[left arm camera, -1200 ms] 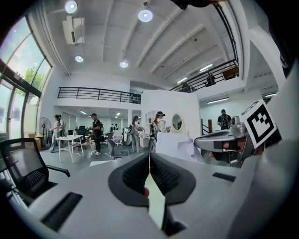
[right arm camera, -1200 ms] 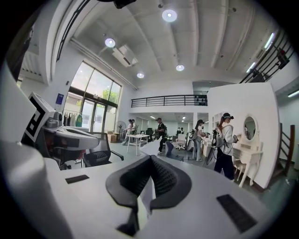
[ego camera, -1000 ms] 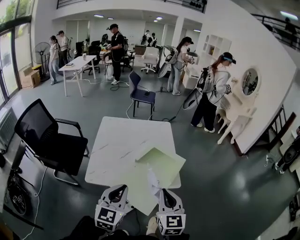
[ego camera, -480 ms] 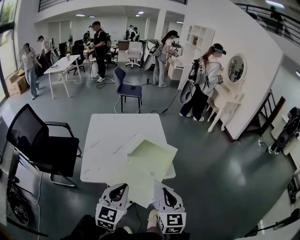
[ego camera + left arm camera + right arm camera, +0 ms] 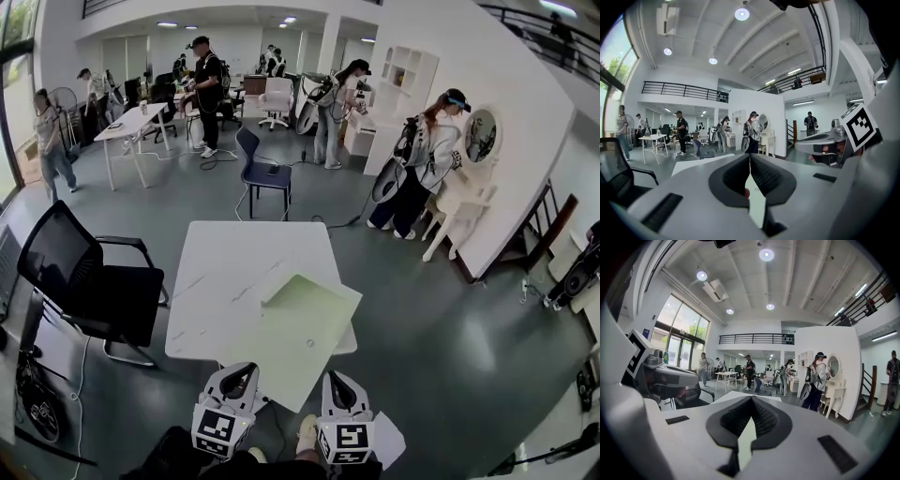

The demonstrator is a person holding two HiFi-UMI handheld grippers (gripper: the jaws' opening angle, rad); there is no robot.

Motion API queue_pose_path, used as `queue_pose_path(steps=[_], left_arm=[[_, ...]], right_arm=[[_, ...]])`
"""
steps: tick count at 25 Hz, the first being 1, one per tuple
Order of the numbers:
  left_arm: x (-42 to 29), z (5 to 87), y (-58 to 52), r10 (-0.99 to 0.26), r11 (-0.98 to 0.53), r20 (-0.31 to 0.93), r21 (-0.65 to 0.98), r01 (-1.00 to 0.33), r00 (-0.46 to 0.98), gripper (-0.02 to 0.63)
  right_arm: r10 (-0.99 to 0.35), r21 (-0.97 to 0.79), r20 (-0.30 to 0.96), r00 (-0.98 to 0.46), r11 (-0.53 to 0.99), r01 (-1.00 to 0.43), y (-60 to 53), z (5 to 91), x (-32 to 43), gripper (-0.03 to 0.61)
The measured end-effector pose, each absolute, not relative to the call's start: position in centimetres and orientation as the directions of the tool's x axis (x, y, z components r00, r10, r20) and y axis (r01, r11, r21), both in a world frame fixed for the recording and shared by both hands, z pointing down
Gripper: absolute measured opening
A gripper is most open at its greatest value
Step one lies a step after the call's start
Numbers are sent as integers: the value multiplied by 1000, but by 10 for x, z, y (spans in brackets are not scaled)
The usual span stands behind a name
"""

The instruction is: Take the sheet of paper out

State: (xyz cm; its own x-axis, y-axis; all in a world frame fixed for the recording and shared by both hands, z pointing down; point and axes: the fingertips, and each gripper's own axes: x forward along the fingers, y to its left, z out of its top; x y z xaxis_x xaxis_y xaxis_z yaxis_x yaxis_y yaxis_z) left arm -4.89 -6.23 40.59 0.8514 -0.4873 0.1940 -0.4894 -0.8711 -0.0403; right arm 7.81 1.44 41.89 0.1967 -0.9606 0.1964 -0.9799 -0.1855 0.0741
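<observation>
A pale green folder (image 5: 300,323) lies on the white table (image 5: 225,272), overhanging its near edge. My left gripper (image 5: 242,377) is at the folder's near left edge with its jaws closed on it; in the left gripper view a pale strip runs between the closed jaws of that gripper (image 5: 750,161). My right gripper (image 5: 335,382) is shut just off the folder's near right side. The white sheet of paper (image 5: 389,441) hangs below and to the right of it, outside the folder. In the right gripper view, the gripper (image 5: 751,404) has a pale strip pinched between its pads.
A black office chair (image 5: 84,281) stands left of the table and a blue chair (image 5: 262,173) beyond it. Several people stand farther back. A white vanity with a round mirror (image 5: 480,136) lines the right wall, with grey floor to the table's right.
The white sheet that poked out of the folder's near edge a second ago now hangs free at the lower right of the right gripper. The right gripper drew slightly back toward me.
</observation>
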Motion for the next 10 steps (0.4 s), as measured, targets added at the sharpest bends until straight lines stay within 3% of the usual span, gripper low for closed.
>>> queue_pose_path(steps=[10], left_arm=[[-39,402,-64,-488,-870,196,-38,-491,850,25]], right_arm=[[-964,73,190,186,-175,-982,11,411,86,14]])
